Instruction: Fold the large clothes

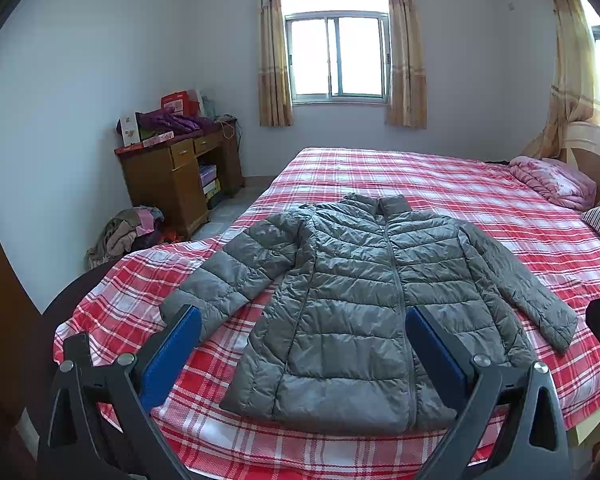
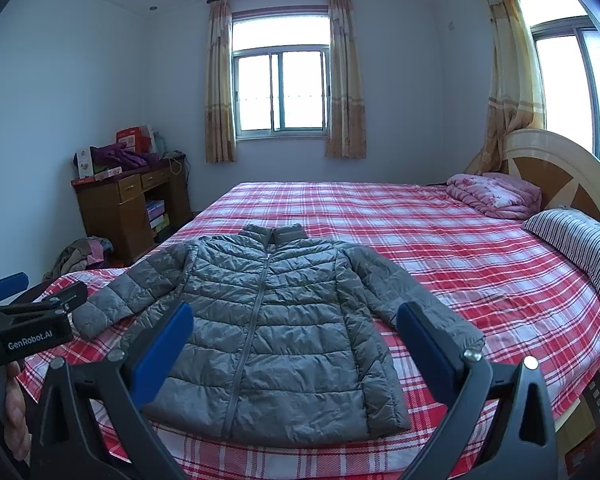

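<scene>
1. Blue-padded fingers (image 1: 172,356) of the left gripper (image 1: 303,354) fill the bottom of its own view, spread wide apart with nothing between them, held above the near edge of the bed.
2. Just as wide stand the two fingers of the right gripper (image 2: 295,344), its blue pads (image 2: 424,344) clear of any cloth and holding nothing.
3. From the right wrist view, the left gripper shows at the far left edge as a black body with white lettering, and the person's left hand (image 2: 16,420) is partly visible beneath it.
4. Spread flat on the bed lies a grey quilted puffer jacket (image 1: 352,312), front side up, zipped shut, collar pointing toward the far window (image 1: 337,56) and hem nearest the grippers.
5. Both sleeves lie angled outward and down from the shoulders; the left sleeve cuff (image 1: 180,304) lies near the bed's corner, the right sleeve cuff (image 1: 556,328) rests on the sheet well out to the other side.
6. Under the jacket is a red, white and pink plaid bedsheet (image 1: 400,176).
7. At the head of the bed, against the wooden headboard (image 2: 560,168), sit a folded pink quilt (image 2: 496,196) and a striped pillow (image 2: 580,240).
8. Off to the left stands a wooden desk (image 2: 120,208) piled with boxes and purple cloth, with a heap of clothes (image 2: 80,256) on the floor beside it.
</scene>
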